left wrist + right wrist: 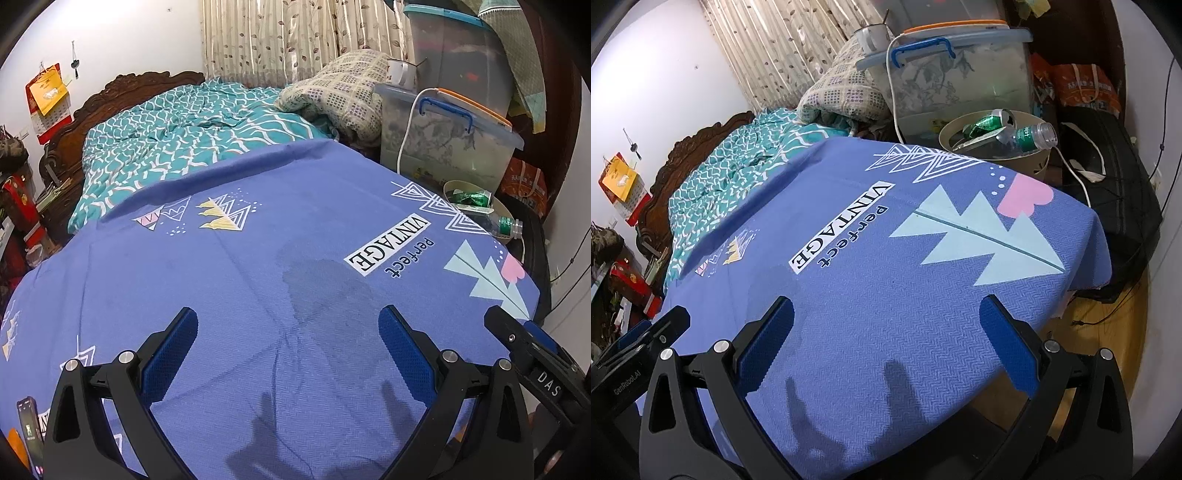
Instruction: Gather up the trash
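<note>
A beige trash bin (1039, 166) stands beyond the far right corner of the blue-clothed table (886, 295). In it lie a crushed green can (991, 121) and a clear plastic bottle (1028, 136) with a green label, its neck poking over the rim. In the left wrist view the bin (452, 184), the can (474, 199) and the bottle (506, 225) show at the right. My left gripper (288, 332) is open above the cloth, nothing between its fingers. My right gripper (886, 321) is open too, over the table's near right part.
A phone (27, 424) lies at the table's near left edge. A clear storage box (956, 74) with a blue handle and a white cable (894, 92) stand behind the bin. A bed with a teal quilt (192, 129) is behind the table. A black bag (1115, 199) sits on the floor, right.
</note>
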